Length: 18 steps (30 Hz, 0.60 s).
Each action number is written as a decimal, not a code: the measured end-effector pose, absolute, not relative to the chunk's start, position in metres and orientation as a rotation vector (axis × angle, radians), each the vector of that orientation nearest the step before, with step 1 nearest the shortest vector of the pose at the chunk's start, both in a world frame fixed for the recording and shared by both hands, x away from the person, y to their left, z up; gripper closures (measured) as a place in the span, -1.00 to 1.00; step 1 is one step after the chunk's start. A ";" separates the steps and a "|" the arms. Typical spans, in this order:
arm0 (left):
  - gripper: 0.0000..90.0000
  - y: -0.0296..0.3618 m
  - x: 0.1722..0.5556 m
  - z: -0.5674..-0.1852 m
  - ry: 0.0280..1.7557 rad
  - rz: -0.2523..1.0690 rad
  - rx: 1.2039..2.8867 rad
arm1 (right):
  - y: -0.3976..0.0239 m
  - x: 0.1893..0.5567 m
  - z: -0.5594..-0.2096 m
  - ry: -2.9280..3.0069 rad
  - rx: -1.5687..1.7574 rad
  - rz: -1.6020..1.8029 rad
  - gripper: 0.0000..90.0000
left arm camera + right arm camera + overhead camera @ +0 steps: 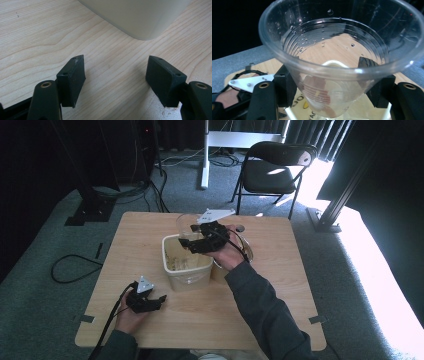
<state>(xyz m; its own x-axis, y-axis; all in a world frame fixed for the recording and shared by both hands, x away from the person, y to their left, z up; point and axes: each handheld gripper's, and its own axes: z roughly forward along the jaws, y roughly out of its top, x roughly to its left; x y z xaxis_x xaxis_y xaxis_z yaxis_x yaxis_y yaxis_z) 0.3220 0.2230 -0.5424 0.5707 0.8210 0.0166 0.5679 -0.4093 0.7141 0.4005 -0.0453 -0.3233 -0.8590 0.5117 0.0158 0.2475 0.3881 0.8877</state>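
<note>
A clear plastic cup (186,224) (337,50) with water drops inside is tipped over the far side of a beige tub (187,277). My right gripper (191,241) (332,85) is shut on the cup's lower wall, with one black pad on each side. The tub holds something pale that I cannot make out. My left gripper (160,300) (116,80) rests low over the wooden table (270,300) at the front left. It is open, with only bare wood between its jaws. A rounded corner of the tub (140,17) lies just ahead of it.
A glass bowl (247,251) sits to the right of the tub, under my right wrist. A black folding chair (275,167) stands beyond the far edge, and a cable (75,267) loops on the carpet at the left.
</note>
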 end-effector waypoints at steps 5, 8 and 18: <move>-0.28 0.223 0.322 -0.543 1.105 0.482 2.128 | -0.036 0.400 -0.324 2.408 0.646 1.487 -0.24; -0.28 0.223 0.322 -0.542 1.104 0.482 2.131 | -0.029 0.401 -0.325 2.417 0.640 1.484 -0.25; -0.28 0.222 0.321 -0.542 1.103 0.480 2.129 | -0.018 0.407 -0.329 2.412 0.656 1.499 -0.41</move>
